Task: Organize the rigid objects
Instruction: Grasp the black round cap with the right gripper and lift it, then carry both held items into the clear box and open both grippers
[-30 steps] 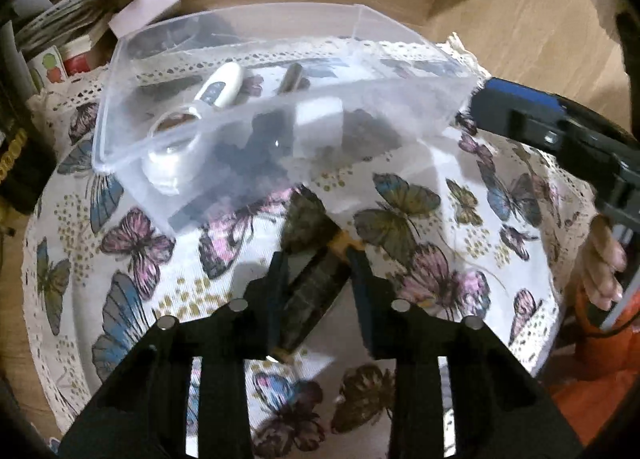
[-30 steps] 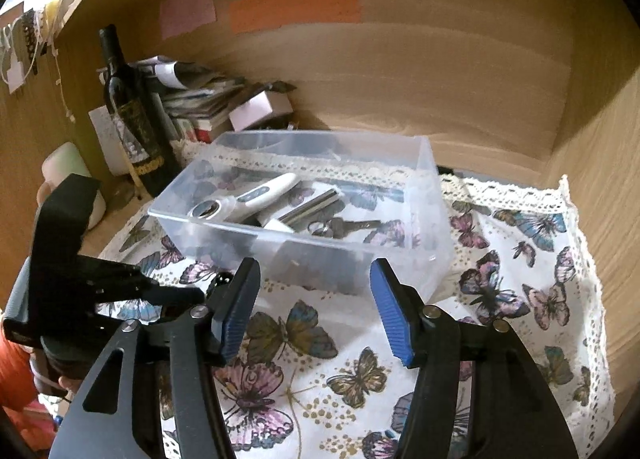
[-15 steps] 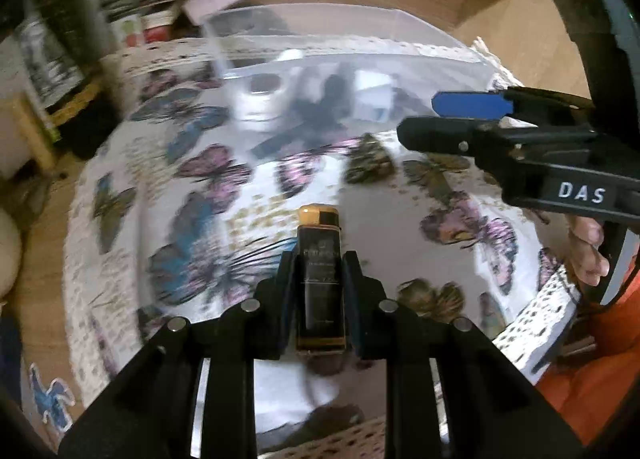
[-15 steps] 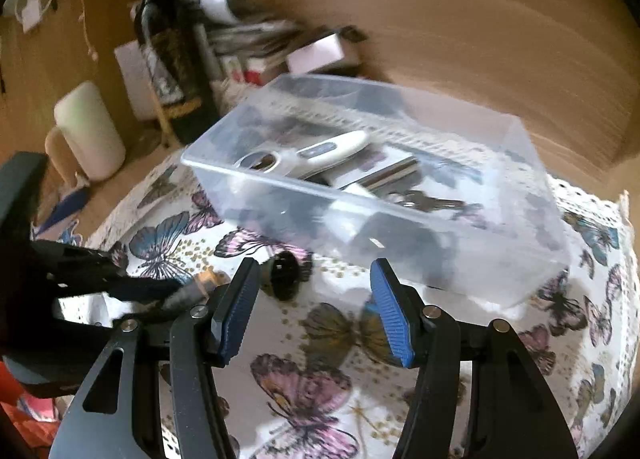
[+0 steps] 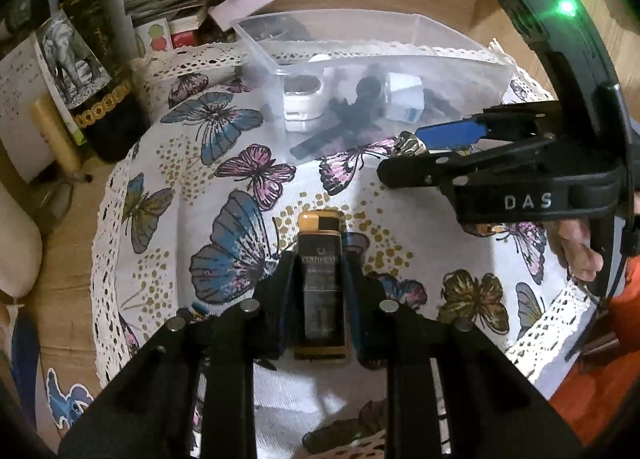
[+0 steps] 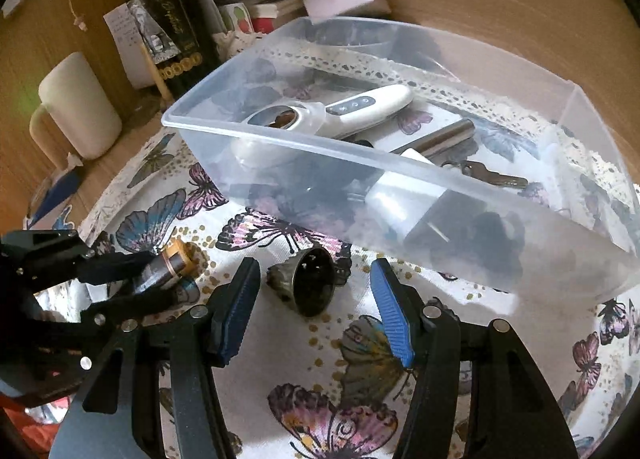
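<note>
We held the black-and-gold lighter (image 5: 321, 283) clamped in our left hand-held gripper (image 5: 320, 287), its long axis running straight along the fingers, gold cap pointing up the frame toward the clear plastic bin (image 5: 400, 39) in the upper middle. In the right wrist view the same lighter (image 6: 172, 263) showed at middle left, above the butterfly cloth (image 6: 280, 339) that covered the table.

Our right hand-held gripper (image 6: 316, 307) stood wide open and held nothing. The small metal bell (image 6: 308, 279) lay on its side on the cloth between and just ahead of the blue pads (image 6: 390, 315), its dark mouth turned toward the camera, its crown toward lower left. It sat just in front of the bin's near wall (image 6: 440, 211). In the left wrist view the bell (image 5: 410, 143) appeared at the tip of the right hand-held gripper (image 5: 420, 159), at middle right.

We judged the right hand plainly nearer the bell: a short push forward would bring the pads across its flared body. The bin already held a white device (image 6: 340, 115), keys and other pieces.
</note>
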`<state>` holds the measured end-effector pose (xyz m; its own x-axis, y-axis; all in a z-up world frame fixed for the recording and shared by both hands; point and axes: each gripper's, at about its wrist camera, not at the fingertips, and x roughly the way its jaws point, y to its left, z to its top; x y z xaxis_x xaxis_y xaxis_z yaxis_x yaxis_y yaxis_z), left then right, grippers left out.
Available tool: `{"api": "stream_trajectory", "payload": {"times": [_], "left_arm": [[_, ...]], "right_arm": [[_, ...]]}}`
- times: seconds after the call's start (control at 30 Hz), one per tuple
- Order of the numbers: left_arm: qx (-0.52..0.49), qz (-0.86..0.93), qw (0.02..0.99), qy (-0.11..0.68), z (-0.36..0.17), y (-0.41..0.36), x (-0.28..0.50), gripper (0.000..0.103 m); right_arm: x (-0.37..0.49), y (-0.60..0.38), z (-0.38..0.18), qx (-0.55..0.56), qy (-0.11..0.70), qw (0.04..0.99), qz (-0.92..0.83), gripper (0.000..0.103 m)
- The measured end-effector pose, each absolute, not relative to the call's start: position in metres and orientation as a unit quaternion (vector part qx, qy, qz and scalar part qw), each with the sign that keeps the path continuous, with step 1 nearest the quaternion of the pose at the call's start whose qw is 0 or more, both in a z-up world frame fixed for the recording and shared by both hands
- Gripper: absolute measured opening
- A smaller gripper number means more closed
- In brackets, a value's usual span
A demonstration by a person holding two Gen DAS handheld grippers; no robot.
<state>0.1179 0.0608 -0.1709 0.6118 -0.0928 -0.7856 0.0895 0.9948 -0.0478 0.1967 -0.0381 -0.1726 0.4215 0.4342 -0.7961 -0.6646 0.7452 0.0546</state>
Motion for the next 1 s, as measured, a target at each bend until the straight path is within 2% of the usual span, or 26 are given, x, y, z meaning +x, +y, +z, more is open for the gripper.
{"api": "stream_trajectory", "payload": {"times": [0.03,0.07,0.1,0.37,1.0], "left_arm": [[-0.004,-0.048,0.897,0.439,-0.170,0.061,0.119,0.023],[-0.004,-0.046,0.897,0.440,-0.171,0.061,0.120,0.023],[-0.005,-0.044,0.897,0.440,-0.170,0.061,0.121,0.023],[-0.027,-0.041,0.909,0.414,-0.151,0.059,0.121,0.023],[-0.035,-0.061,0.953,0.296,-0.067,0.036,0.126,0.023]], "right_arm": [[0.196,-0.037,-0.172,-0.141,0.423,0.831,0.332,0.042],[0.195,-0.036,-0.171,-0.144,0.421,0.830,0.335,0.034],[0.193,-0.036,-0.170,-0.147,0.418,0.831,0.336,0.033],[0.175,-0.050,-0.147,-0.153,0.373,0.856,0.324,0.033],[0.155,-0.109,-0.071,-0.099,0.268,0.918,0.274,0.033]]}}
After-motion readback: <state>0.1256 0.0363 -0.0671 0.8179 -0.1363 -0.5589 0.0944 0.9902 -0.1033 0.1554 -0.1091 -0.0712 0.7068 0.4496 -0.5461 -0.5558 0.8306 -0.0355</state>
